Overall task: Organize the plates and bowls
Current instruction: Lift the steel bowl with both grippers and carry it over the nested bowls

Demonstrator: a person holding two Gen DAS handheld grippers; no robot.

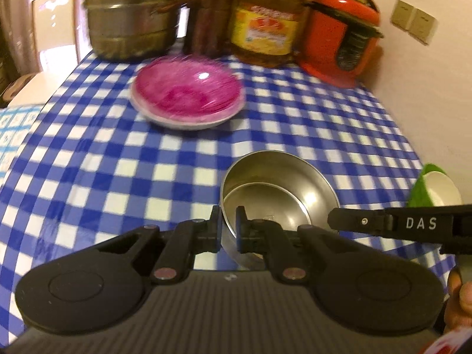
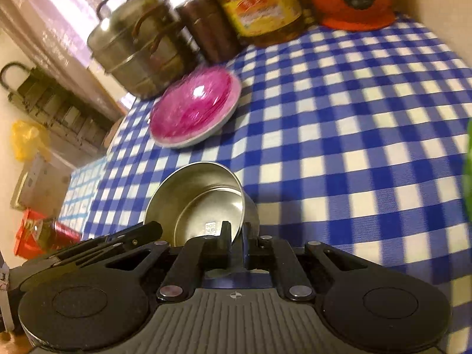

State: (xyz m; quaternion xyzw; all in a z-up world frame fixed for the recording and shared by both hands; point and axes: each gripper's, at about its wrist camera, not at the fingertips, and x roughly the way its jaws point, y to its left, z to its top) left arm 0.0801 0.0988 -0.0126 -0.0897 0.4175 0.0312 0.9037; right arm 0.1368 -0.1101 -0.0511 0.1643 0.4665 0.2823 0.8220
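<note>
Left wrist view: both grippers' fingers (image 1: 242,230) clench the steel bowls' (image 1: 280,191) rim; pink plate (image 1: 188,94) lies ahead.

Two nested steel bowls (image 1: 277,188), tilted, above checked cloth; pink plate (image 1: 187,94) on white plate behind.

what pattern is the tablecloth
The tablecloth is a blue and white check, clearest in the right wrist view.
</note>
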